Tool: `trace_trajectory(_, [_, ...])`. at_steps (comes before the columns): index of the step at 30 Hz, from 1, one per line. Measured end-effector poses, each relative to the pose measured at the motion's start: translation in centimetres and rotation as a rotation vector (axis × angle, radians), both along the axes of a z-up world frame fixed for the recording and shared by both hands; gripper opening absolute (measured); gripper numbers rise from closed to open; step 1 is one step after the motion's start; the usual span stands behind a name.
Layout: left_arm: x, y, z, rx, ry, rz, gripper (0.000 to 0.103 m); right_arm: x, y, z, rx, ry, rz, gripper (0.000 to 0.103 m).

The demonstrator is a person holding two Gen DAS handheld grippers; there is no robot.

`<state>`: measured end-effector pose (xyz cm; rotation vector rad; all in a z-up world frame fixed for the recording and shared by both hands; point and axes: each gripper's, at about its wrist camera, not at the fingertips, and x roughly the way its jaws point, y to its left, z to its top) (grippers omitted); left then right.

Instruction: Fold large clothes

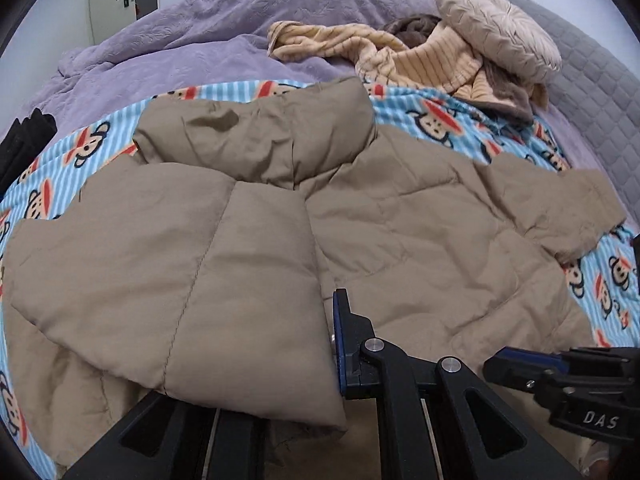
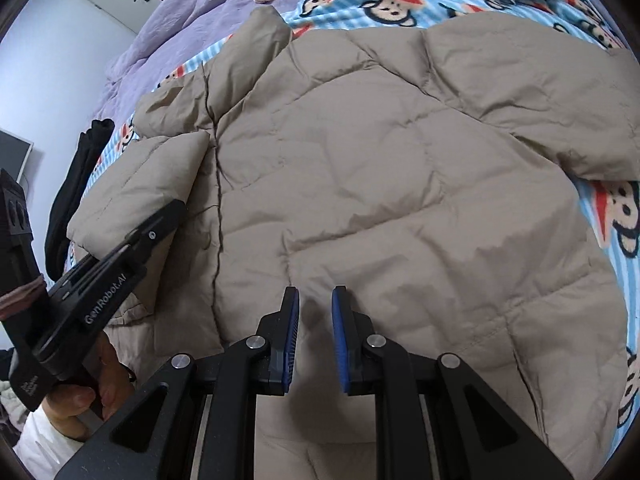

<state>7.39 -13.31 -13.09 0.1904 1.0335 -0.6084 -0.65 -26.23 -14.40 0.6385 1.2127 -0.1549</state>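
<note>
A tan puffer jacket (image 1: 400, 232) (image 2: 380, 168) lies spread on a blue striped blanket (image 1: 440, 112) (image 2: 380, 0) printed with cartoon monkeys. One sleeve (image 1: 192, 272) (image 2: 148, 176) is folded over the jacket's body. My left gripper (image 1: 324, 320) (image 2: 178, 206) is shut on that sleeve's end. The cloth hides its left finger, and only the blue-padded right finger (image 1: 340, 340) shows. My right gripper (image 2: 314, 292) (image 1: 490, 364) hovers open just above the jacket's lower body with nothing between its pads. The other sleeve (image 1: 580, 208) (image 2: 560, 100) stretches out to the right.
A purple duvet (image 1: 200, 40) covers the far side of the bed. A striped beige garment (image 1: 400, 56) and a round pleated cushion (image 1: 500, 28) lie at the back right. A black garment (image 1: 24, 140) (image 2: 76, 184) hangs at the left edge. A person's hand (image 2: 80, 396) holds the left gripper.
</note>
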Motion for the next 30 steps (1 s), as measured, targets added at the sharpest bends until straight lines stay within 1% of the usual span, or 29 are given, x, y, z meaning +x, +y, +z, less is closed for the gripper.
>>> trace_trajectory(4, [-0.7,0.9,-0.1,0.061,-0.009,-0.019,0.013,0.2,-0.3,-0.4,0.017,-0.014,-0.009,0.019])
trace_trajectory(6, [-1.1,2.1,0.7,0.067,-0.014,-0.019,0.013,-0.1,-0.9,-0.6,0.018,-0.024,-0.008,0.019])
trace_trajectory(7, [-1.3,2.8,1.1,0.065,-0.017,-0.014,0.016,-0.4,-1.2,-0.3,0.016,-0.027,-0.004,0.019])
trace_trajectory(8, [-0.7,3.3,1.5,0.064,-0.016,-0.008,0.025,-0.2,-1.0,0.0,0.012,-0.030,0.004,0.019])
trace_trajectory(9, [-0.8,4.0,1.9,0.063,-0.019,0.002,0.061,0.0,-0.9,0.3,0.005,-0.034,0.014,0.020])
trace_trajectory(10, [-0.8,4.8,2.4,0.057,-0.033,0.019,0.086,0.0,-0.9,0.8,-0.003,-0.038,0.028,0.028])
trace_trajectory(11, [-1.2,5.9,3.3,0.038,-0.070,0.041,0.087,-0.1,-0.6,1.3,-0.015,-0.043,0.044,0.035])
trace_trajectory(12, [-1.4,6.8,3.9,0.029,-0.084,0.047,0.087,0.0,-0.2,1.9,-0.033,-0.053,0.061,0.054])
trace_trajectory(13, [-1.5,7.7,4.4,0.032,-0.084,0.050,0.087,0.0,0.4,2.6,-0.055,-0.071,0.080,0.068])
trace_trajectory(15, [-1.4,10.2,5.2,0.043,-0.104,0.100,0.087,0.2,1.8,4.0,-0.100,-0.110,0.126,0.070])
trace_trajectory(17, [-0.6,13.1,5.5,0.043,-0.113,0.182,0.087,0.8,4.0,5.5,-0.148,-0.148,0.201,0.070])
trace_trajectory(18, [0.0,14.9,5.4,0.047,-0.102,0.238,0.087,1.4,5.6,6.2,-0.176,-0.172,0.247,0.073])
trace_trajectory(19, [0.7,16.5,5.0,0.056,-0.088,0.291,0.087,1.9,6.9,6.7,-0.200,-0.195,0.294,0.081])
trace_trajectory(20, [1.4,18.3,4.3,0.073,-0.067,0.345,0.087,2.5,8.2,7.0,-0.222,-0.213,0.336,0.083])
trace_trajectory(21, [1.8,19.7,3.6,0.097,-0.051,0.390,0.087,3.0,10.2,7.3,-0.264,-0.235,0.397,0.083])
trace_trajectory(23, [1.9,22.3,2.5,0.156,-0.047,0.466,0.087,3.9,13.4,7.1,-0.353,-0.243,0.496,0.083])
trace_trajectory(24, [1.7,23.4,2.2,0.168,-0.045,0.491,0.087,4.5,15.3,6.7,-0.423,-0.229,0.546,0.083])
trace_trajectory(26, [0.8,25.1,2.1,0.156,-0.044,0.524,0.087,5.4,17.7,5.9,-0.518,-0.217,0.601,0.083])
trace_trajectory(28, [0.8,26.3,2.0,0.147,-0.034,0.542,0.087,6.1,19.0,5.6,-0.588,-0.228,0.625,0.083])
trace_trajectory(30, [2.1,27.1,1.7,0.097,0.008,0.536,0.087,7.0,19.5,5.3,-0.639,-0.227,0.624,0.083])
